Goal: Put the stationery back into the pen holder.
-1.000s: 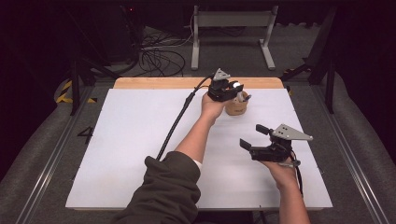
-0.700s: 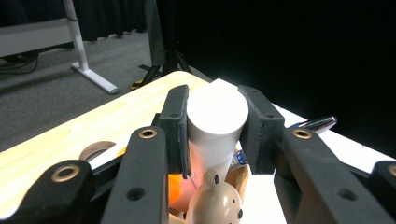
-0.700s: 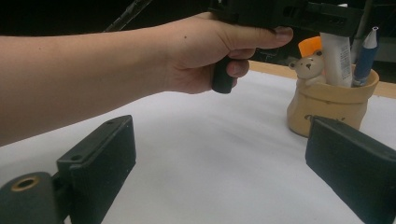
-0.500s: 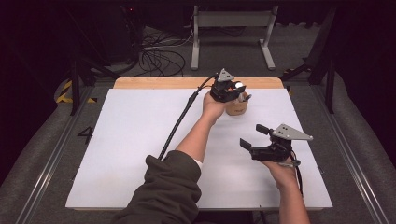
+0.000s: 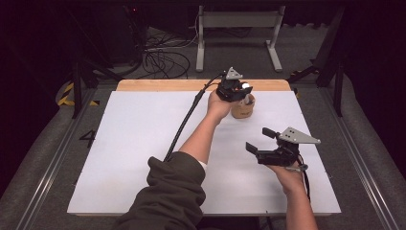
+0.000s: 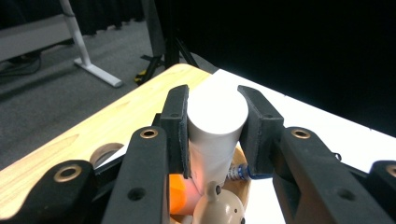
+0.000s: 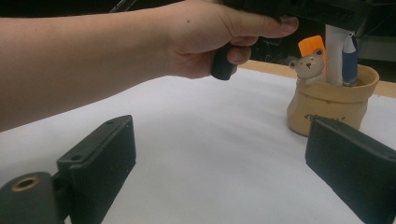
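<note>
Standing near the far edge of a smooth white table (image 5: 143, 143) is a small tan holder (image 5: 242, 110), shaped like a rumpled sack with a rolled rim; in the right gripper view its glazed surface looks like ceramic (image 7: 332, 100). A strip of pale wood (image 5: 163, 85) runs along the table's far side. Inside the holder are a plain white cylinder (image 6: 215, 126), a blue pen (image 7: 350, 58), an orange-capped item (image 7: 312, 46) and a little bear figure (image 7: 309, 67) peeking over the rim.

The left arm, in an olive sleeve (image 5: 172, 191), stretches forward across the table with the hand (image 5: 218, 104) wrapped around the handle. The left gripper (image 5: 233, 89) sits right over the holder, and its flat black jaws press against both sides of the white cylinder's top, which stands upright in the holder.

The right hand (image 5: 283, 173) rests low near the table's right side, well apart from the holder. The right gripper (image 5: 261, 141) points left, its matte black jaws spread wide with nothing between them.
</note>
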The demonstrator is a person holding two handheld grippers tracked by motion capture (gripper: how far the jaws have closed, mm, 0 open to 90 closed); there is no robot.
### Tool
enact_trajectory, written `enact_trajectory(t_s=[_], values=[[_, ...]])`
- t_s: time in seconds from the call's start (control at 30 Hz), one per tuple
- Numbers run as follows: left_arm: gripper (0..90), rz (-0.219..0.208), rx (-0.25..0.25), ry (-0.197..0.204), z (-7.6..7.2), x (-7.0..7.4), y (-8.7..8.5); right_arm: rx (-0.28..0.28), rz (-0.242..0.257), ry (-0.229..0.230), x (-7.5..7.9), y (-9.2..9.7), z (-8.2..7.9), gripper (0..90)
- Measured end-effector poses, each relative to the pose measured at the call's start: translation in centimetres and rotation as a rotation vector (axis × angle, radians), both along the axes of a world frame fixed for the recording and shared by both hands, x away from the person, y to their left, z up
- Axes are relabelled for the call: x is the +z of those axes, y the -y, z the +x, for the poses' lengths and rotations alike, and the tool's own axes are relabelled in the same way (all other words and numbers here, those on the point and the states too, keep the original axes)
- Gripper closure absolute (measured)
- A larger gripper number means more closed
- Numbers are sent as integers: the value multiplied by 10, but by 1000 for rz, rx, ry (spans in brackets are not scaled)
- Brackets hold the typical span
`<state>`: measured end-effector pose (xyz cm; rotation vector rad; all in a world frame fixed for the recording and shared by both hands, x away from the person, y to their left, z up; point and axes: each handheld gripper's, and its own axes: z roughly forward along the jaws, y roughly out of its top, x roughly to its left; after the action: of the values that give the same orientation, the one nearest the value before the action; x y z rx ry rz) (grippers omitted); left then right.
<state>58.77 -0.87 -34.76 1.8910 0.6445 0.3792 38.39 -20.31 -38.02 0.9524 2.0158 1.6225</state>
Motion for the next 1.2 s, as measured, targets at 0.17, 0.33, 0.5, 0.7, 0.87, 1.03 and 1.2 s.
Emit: enact_trajectory(t_s=[0.17,0.33,0.5,0.7,0.87,1.03,1.2], values=[[660,22,-6,5,0,-1,4,2,-3,1,0,0,1,92],[660,23,-3,-2,1,0,6,1,0,2,0,0,0,92],[661,46,-6,20,0,1,11,0,1,2,0,0,0,92],[661,84,-6,58,-2,4,14,0,2,1,0,0,0,92],[660,88,13,84,-3,5,15,1,1,3,0,0,0,93],[660,89,18,111,-3,4,17,1,1,4,0,0,0,94],[659,80,17,99,-1,0,18,2,4,2,0,0,0,94]])
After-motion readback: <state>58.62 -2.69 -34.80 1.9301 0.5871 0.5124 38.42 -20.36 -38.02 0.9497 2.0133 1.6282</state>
